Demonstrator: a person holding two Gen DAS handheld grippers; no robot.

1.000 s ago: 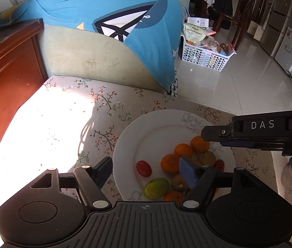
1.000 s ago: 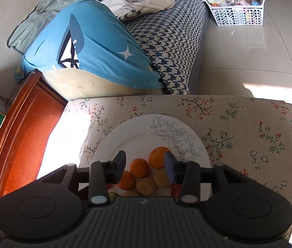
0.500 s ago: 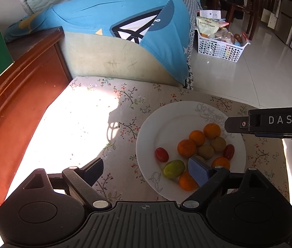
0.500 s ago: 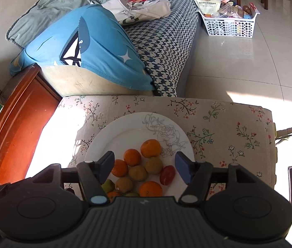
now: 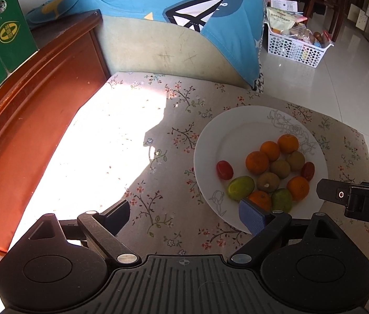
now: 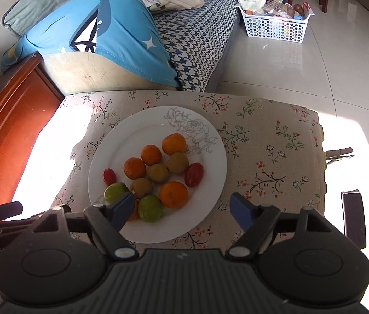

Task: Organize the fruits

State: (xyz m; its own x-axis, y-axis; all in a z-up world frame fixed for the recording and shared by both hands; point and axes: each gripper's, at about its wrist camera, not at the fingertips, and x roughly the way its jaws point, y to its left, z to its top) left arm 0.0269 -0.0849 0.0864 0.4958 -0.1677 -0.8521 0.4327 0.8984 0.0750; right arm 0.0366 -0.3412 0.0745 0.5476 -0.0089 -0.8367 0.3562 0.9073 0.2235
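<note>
A white basket (image 6: 276, 27) is sitting on the floor beyond the floral-covered table (image 6: 263, 141), and a blue pillow (image 6: 111, 34) is leaning behind it. The fruits are lying clustered on the white plate (image 6: 132, 136), just ahead of both grippers. The right gripper (image 6: 182, 206) is opening, empty; the left gripper (image 5: 184, 217) is hanging wide apart, empty.

Sunlit room w/ glossy pale tile floor (image 6: 328, 60). Houndstooth sofa (image 6: 200, 41) sits behind a floral-cloth table (image 6: 263, 157); red-brown wood cabinet (image 5: 27, 130) just left of table.
</note>
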